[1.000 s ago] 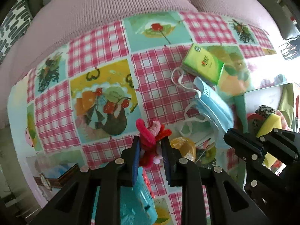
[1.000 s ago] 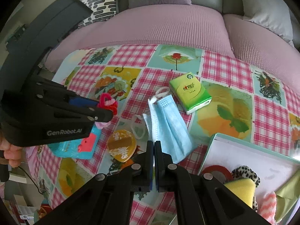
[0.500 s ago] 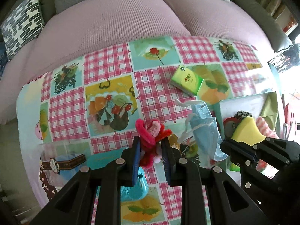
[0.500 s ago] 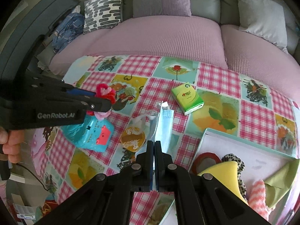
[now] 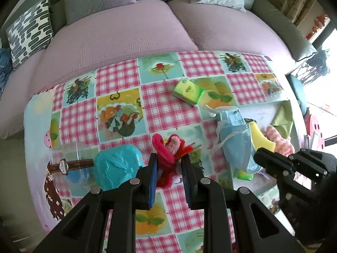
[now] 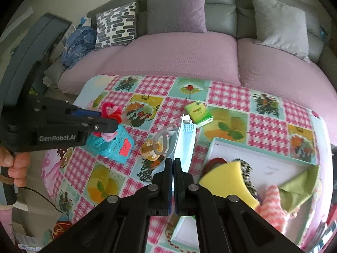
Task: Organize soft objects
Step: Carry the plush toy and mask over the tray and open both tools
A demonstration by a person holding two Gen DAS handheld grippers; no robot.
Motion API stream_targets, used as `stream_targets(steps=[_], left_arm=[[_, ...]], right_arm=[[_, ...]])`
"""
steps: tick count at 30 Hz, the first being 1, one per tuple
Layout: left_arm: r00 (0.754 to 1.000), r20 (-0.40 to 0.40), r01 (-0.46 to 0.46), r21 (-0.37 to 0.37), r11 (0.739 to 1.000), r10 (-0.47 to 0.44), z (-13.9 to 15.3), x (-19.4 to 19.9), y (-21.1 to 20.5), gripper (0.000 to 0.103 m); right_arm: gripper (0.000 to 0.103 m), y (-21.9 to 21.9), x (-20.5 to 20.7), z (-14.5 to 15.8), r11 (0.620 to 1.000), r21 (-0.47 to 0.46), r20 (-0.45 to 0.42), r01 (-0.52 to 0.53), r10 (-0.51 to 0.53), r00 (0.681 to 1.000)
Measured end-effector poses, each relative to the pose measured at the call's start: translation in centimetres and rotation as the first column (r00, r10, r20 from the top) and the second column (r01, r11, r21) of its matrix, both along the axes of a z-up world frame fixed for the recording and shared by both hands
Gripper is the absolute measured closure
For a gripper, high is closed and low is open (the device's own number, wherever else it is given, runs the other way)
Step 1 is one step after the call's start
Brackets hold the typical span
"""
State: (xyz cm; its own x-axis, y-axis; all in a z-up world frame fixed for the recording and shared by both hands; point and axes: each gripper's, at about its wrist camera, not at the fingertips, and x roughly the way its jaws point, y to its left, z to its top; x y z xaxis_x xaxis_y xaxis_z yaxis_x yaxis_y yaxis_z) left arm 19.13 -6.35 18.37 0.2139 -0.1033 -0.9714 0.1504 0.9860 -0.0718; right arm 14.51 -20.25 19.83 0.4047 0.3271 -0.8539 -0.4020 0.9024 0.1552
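My left gripper [image 5: 169,162] is shut on a red and pink pipe-cleaner bundle [image 5: 170,147] and holds it in the air above the checked tablecloth. In the right wrist view the left gripper [image 6: 109,122] comes in from the left, with the bundle [image 6: 110,111] at its tip. My right gripper [image 6: 173,164] is shut on the edge of a blue face mask [image 6: 185,143]. The mask hangs off the table, its ear loops [image 6: 162,139] dangling. From the left wrist view the mask [image 5: 236,143] hangs at the right gripper [image 5: 258,157], over the tray's left edge.
A white tray [image 6: 263,162] at the right holds a yellow sponge [image 6: 227,181], a leopard scrunchie, a pink striped cloth [image 6: 271,206] and a green cloth [image 6: 301,185]. On the tablecloth lie a green tissue pack [image 6: 199,112], a teal box [image 6: 113,145] and an orange disc [image 6: 150,148]. A sofa runs behind.
Both grippers have risen and more of the table and sofa shows. The mask lay flat on the cloth and now hangs from the right gripper, nearer the tray. The bundle stays gripped.
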Motion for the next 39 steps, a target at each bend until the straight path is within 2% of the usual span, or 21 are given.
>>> stream_targets(steps=[7,16,28,39], left_arm=[[0.999,0.009,0.032,-0.014,0.999,-0.032,0.9,-2.4,-3.1,0.080],[0.996,0.002,0.089,-0.035,0.995,-0.089,0.6,-5.1,-8.5,0.080],[0.981,-0.064,0.179,-0.057,0.982,-0.183,-3.4,-7.5,-15.8,0.080],[0.970,-0.137,0.193,-0.071,0.979,-0.201,-7.6,-8.7,-18.7,0.080]], right_arm=[[0.102,-3.3,-2.0,2.1,0.999,-0.005,0.026,0.043,-0.043,0.999],[0.102,-8.6,-4.1,4.0,0.993,-0.010,0.050,0.115,-0.114,0.992],[0.102,-16.7,-6.3,4.8,0.971,-0.039,0.061,0.237,-0.234,0.970],[0.102,-20.9,-6.5,1.9,0.944,-0.116,0.005,0.309,-0.311,0.950]])
